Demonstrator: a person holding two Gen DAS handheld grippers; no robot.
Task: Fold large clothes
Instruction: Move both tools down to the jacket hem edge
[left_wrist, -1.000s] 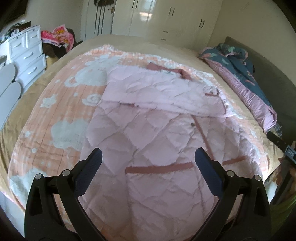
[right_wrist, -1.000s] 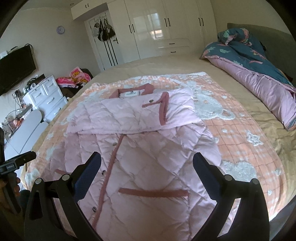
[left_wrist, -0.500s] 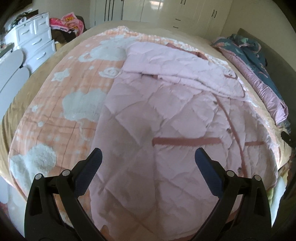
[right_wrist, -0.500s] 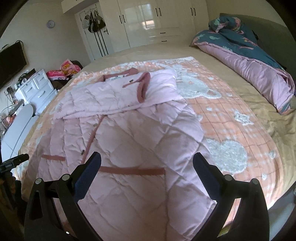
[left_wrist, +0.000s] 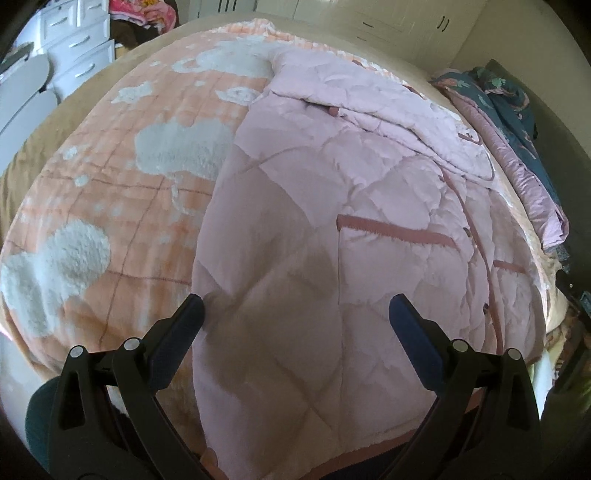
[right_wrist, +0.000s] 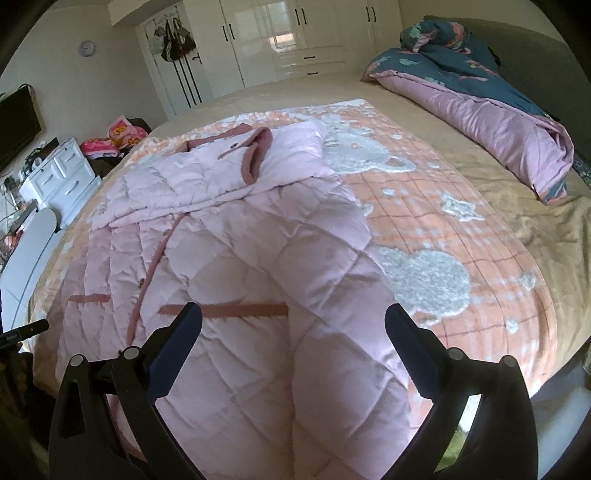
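Coat (right_wrist: 236, 258) collar visible right view only — wardrobe (right_wrist: 295, 40) too.

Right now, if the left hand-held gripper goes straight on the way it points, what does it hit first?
Most likely the pink quilted coat. The left hand-held gripper is open and aimed at the coat's lower panel near its hem, with nothing between the fingers and the fabric. Depth is hard to judge in the fisheye view.

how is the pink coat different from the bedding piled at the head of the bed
The coat is pale pink and diamond-quilted with rose trim; the bedding is smooth mauve with a dark teal patterned side. The coat lies spread flat on the peach blanket, sleeves folded across the chest; the bedding sits bunched in a ridge on the tan sheet. Both are padded.
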